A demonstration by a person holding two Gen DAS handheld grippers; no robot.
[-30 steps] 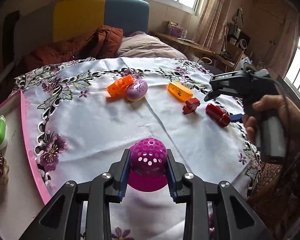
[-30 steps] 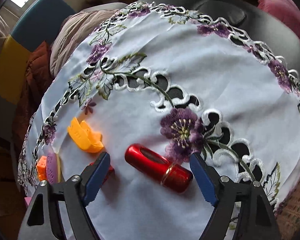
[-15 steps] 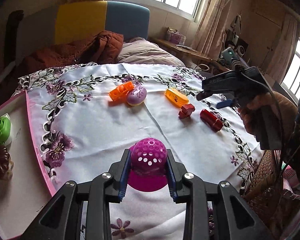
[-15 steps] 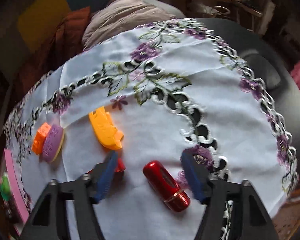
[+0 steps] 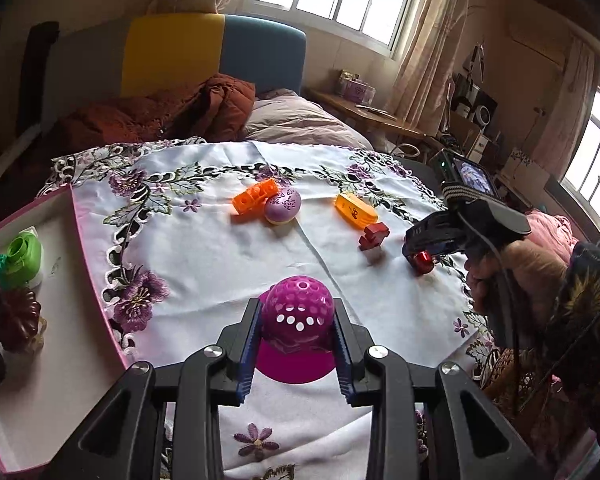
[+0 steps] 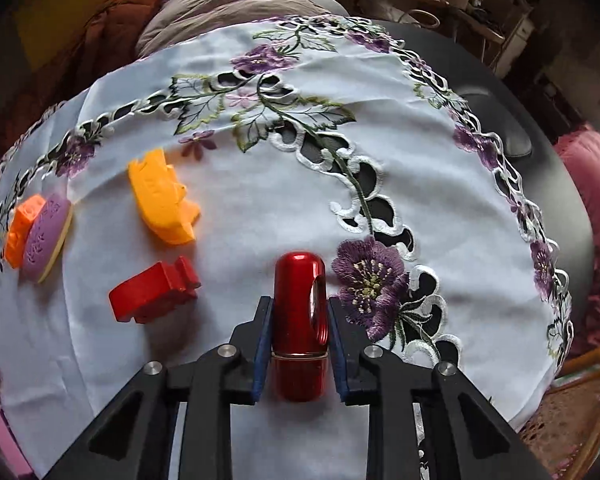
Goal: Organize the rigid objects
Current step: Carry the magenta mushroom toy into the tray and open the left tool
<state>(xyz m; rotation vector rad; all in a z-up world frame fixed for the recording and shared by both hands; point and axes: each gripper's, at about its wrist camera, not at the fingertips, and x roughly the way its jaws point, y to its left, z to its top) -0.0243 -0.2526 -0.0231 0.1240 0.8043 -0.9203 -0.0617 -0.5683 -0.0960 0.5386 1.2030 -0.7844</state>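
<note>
- Embroidered white tablecloth (image 5: 228, 280) covers your work surface, with a bed behind it and windows beyond.
- At far left sits the pink-rimmed tray (image 5: 85, 256), already holding a green toy (image 5: 22, 256) and a dark flower-shaped piece (image 5: 18, 322); its near floor is bare, so aim there.
- Your left gripper (image 5: 296, 344) is clamped on the magenta perforated dome (image 5: 298, 312); carry it over the raised rim, not into it.
- Mid-cloth, the orange brick (image 5: 255, 197) touches the purple egg (image 5: 283, 208); the yellow piece (image 5: 355, 210) and red block (image 6: 154, 290) lie further right, apart.
- Your right gripper (image 6: 299, 354) has its fingers pressed on the red cylinder (image 6: 300, 320), which lies on the cloth; lift straight up before travelling.
- Cloth edge lies close on the right, so swing leftward above the loose pieces.
</note>
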